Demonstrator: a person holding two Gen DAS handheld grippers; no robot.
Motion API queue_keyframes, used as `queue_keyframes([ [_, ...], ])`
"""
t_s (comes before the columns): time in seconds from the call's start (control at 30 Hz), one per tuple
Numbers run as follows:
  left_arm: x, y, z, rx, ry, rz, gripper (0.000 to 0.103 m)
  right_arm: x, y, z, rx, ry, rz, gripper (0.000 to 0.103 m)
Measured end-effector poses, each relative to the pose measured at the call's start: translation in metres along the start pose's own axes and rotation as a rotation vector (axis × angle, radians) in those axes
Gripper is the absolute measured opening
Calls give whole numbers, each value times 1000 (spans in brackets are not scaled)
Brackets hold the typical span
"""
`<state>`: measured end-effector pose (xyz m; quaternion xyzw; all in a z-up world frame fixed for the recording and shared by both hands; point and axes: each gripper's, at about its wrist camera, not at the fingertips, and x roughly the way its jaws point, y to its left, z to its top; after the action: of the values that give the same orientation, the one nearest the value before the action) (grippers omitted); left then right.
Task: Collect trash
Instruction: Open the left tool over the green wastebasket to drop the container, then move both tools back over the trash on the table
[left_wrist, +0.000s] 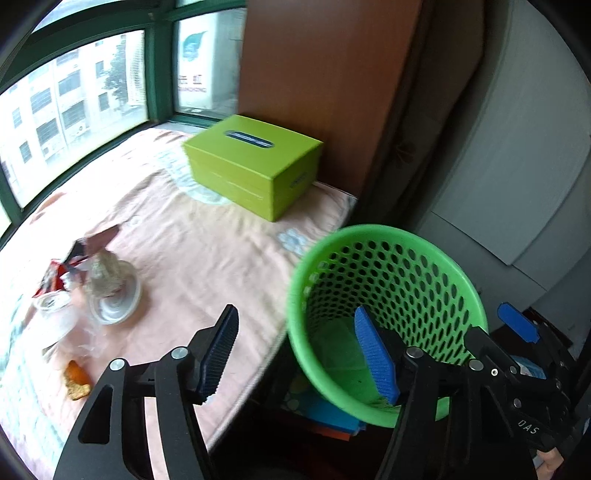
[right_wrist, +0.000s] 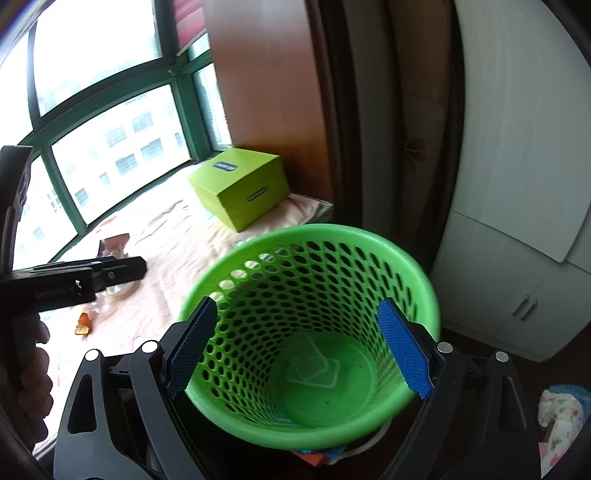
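A green perforated basket hangs tilted just off the bed's edge, mouth towards both cameras. My right gripper is shut on it, one blue pad against each side wall. A clear plastic piece lies on its bottom. My left gripper stands open and holds nothing, its fingertips at the basket's left rim. Left on the pink bedsheet lie a crumpled red wrapper, clear plastic cups and a lid, and an orange scrap.
A lime-green box sits at the back of the bed beside a brown wardrobe. Green-framed windows run behind. White cabinet doors stand on the right. Blue and orange items lie under the basket. A hand holds the left gripper.
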<state>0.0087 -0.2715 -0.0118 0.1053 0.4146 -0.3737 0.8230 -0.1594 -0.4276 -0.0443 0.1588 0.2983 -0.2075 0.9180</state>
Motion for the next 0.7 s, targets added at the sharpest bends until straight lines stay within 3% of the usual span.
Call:
queue_keyframes([
  [0.13, -11, 31, -2, -59, -22, 63, 69, 5, 18, 4, -27, 5, 34, 90],
  [0.7, -57, 203, -40, -376, -62, 319, 72, 45, 124, 18, -168, 55, 238, 90],
])
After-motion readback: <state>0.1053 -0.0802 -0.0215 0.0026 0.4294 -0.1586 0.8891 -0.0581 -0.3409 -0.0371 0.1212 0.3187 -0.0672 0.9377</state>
